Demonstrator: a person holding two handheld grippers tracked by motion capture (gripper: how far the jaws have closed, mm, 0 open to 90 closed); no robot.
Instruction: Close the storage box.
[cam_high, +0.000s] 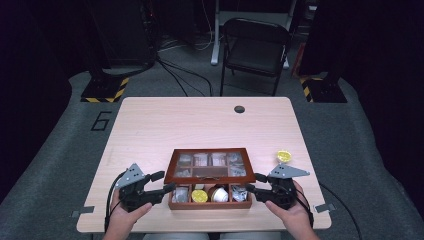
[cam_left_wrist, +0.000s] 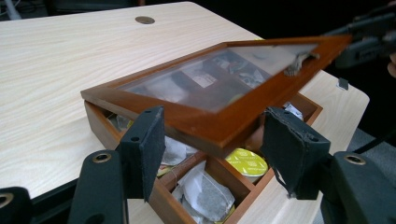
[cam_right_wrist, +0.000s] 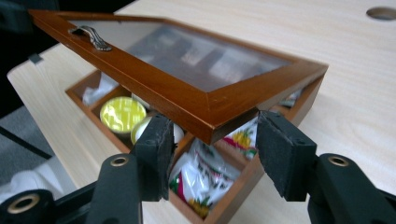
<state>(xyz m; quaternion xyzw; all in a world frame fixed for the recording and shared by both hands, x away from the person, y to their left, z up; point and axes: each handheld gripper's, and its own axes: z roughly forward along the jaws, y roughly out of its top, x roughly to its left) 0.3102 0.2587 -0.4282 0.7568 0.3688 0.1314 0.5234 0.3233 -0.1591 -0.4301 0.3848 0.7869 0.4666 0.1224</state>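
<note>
- Your left gripper (cam_high: 167, 182) sits at the left front corner of the wooden tea box (cam_high: 210, 204). In the left gripper view its two black jaws straddle the front left corner of the glass-paned lid (cam_left_wrist: 219, 84); whether the pads truly press the wood or stand a hair off is hard to judge from this angle, so I record no firm grasp.
- Your right gripper (cam_high: 254, 183) mirrors it at the right front corner. In the right gripper view the lid's corner (cam_right_wrist: 219, 109) sits between the jaws, the right pad looks to be against the frame edge and the left pad just beside it; the contact is again unclear.
- The lid is raised at its front edge and tilted, hinged along the back, with the front row of compartments exposed beneath it.
- A small metal handle (cam_right_wrist: 93, 37) sits on the lid's front rail, untouched.
- Exposed compartments hold a yellow-topped capsule (cam_right_wrist: 122, 113), a second pale capsule next to it, and tea sachets (cam_right_wrist: 205, 175) in printed wrappers.
- The box rests on the light wood table (cam_high: 150, 125), near its front edge, between your two hands.
- A yellow capsule (cam_high: 284, 156) lies on the table, apart from the box, beyond your right gripper.
- A folding chair (cam_high: 255, 47) stands behind the table.
</note>
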